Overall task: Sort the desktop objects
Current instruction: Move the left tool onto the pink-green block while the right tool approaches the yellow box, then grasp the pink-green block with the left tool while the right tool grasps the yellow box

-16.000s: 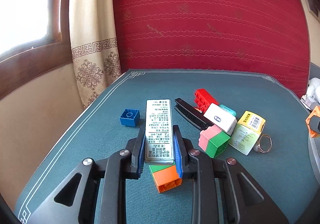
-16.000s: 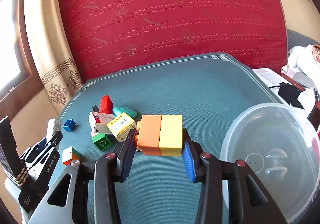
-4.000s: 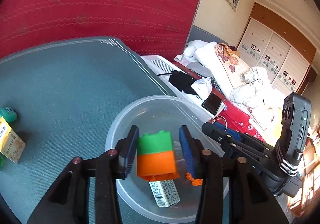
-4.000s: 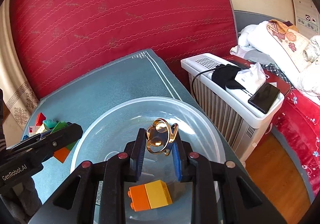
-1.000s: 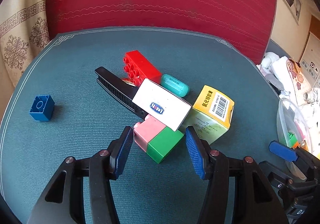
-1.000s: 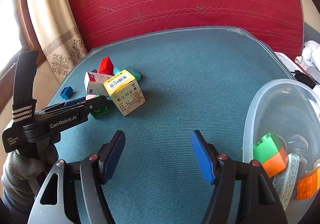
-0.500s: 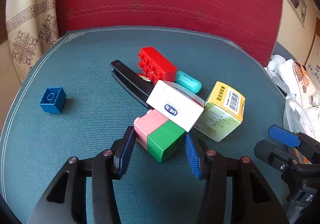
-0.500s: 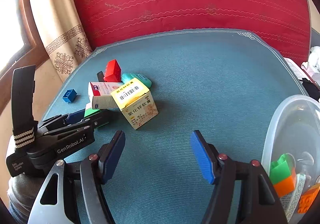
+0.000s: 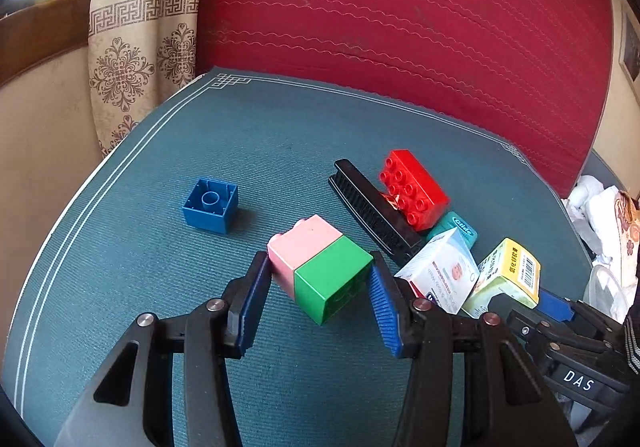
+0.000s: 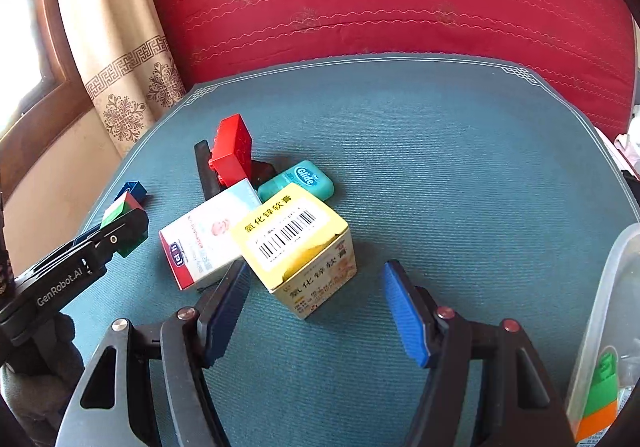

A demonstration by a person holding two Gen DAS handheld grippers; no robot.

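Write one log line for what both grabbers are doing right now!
left gripper: around pink-green block | right gripper: open, nearing yellow box | bowl: partly filled

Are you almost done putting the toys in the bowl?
Partly. A green and orange block already sits in the clear bowl. The left gripper straddles the pink and green block; the right gripper nears the yellow box. Several things remain.
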